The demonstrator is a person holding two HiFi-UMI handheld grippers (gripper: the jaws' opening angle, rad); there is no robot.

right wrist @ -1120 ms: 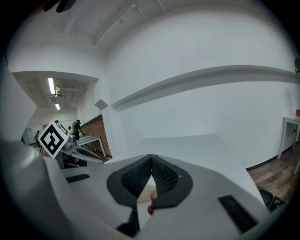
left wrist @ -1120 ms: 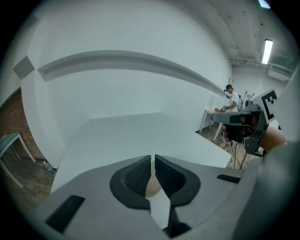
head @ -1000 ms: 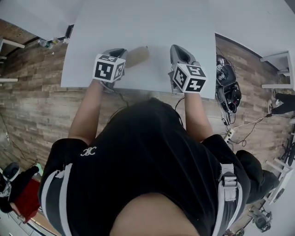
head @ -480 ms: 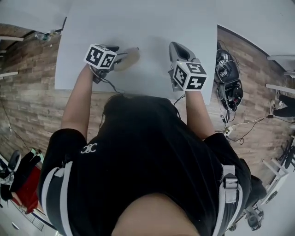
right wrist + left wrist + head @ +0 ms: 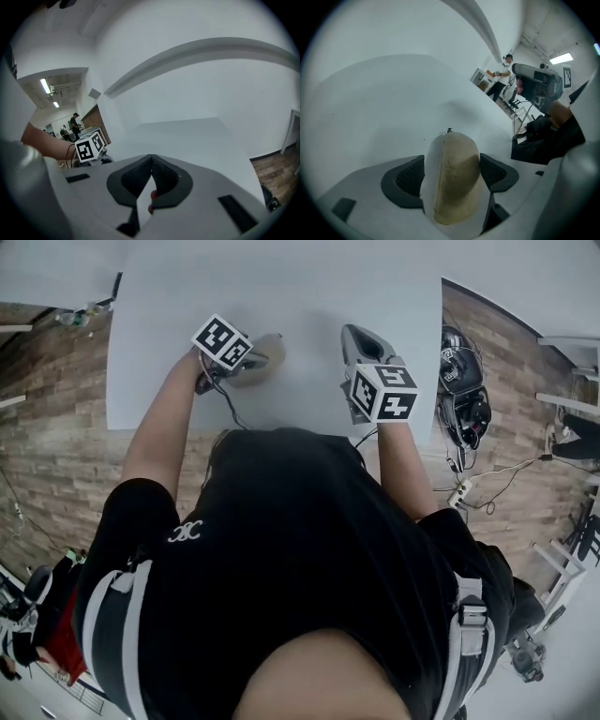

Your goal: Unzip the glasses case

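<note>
— On the white surface [image 5: 309,296], where is the glasses case [image 5: 454,183]?

— Toward its left side, lying between the jaws of the left hand-held gripper [image 5: 452,174]. They have just been opening and stand wide, one pad on either side of the tan case. The small dark zip pull [image 5: 449,130] sits at its far end.

— And the right hand-held gripper [image 5: 151,164]?

— Jaws together, nothing in them. It is over the surface, apart from the case.
</note>
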